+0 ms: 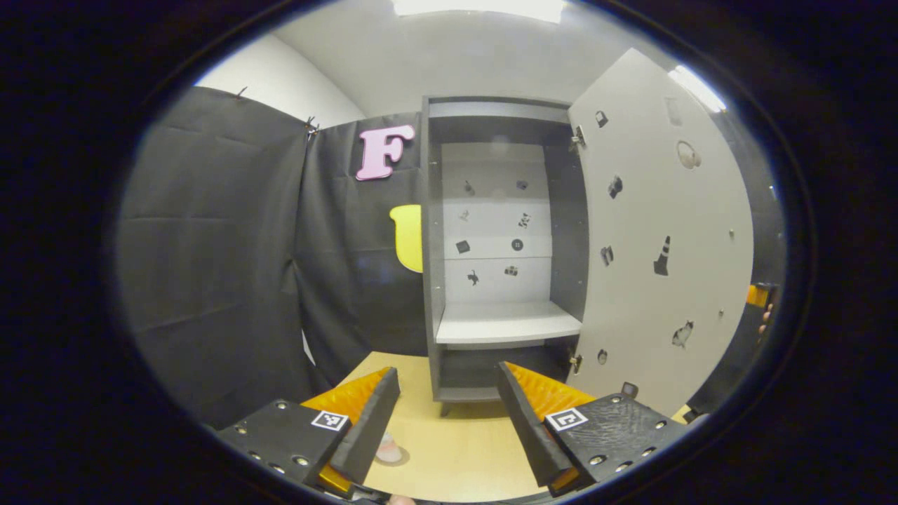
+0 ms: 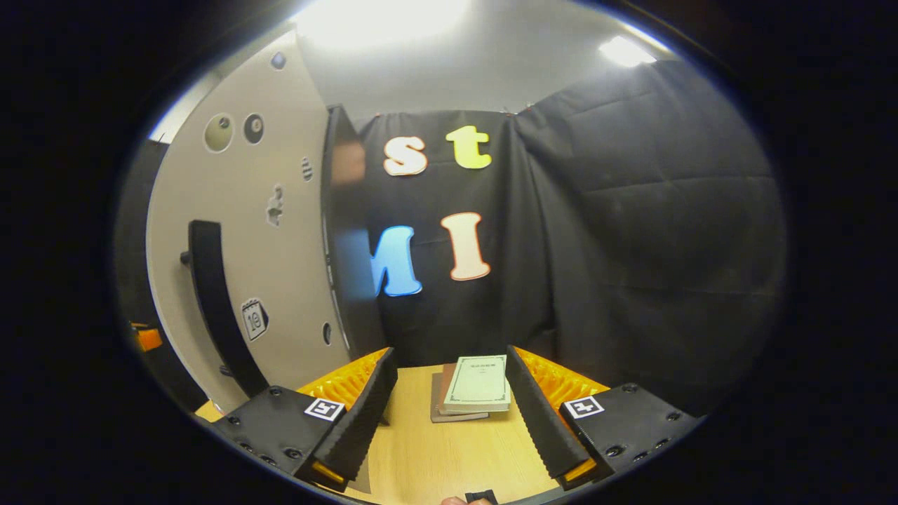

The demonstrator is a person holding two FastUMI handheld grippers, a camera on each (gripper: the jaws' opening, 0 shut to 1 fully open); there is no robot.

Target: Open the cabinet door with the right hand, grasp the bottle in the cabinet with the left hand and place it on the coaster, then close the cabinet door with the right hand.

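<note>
The grey cabinet [image 1: 491,252] stands open at the back of the wooden table, and its pale shelf [image 1: 506,321] is bare. Its door [image 1: 659,231] is swung out to the right. My left gripper [image 1: 447,375] is open in front of the cabinet, holding nothing. A small pale pinkish object [image 1: 389,449] stands on the table half hidden behind the left finger; I cannot tell what it is. In the right gripper view the door's outer face [image 2: 273,266] with its black handle [image 2: 210,301] is on the left. My right gripper [image 2: 450,354] is open and apart from the handle.
A stack of two books [image 2: 477,384] lies on the wooden table [image 2: 435,456] ahead of the right gripper. Black cloth walls close in the booth. The other gripper's orange part [image 1: 758,294] and a fingertip show past the door's edge.
</note>
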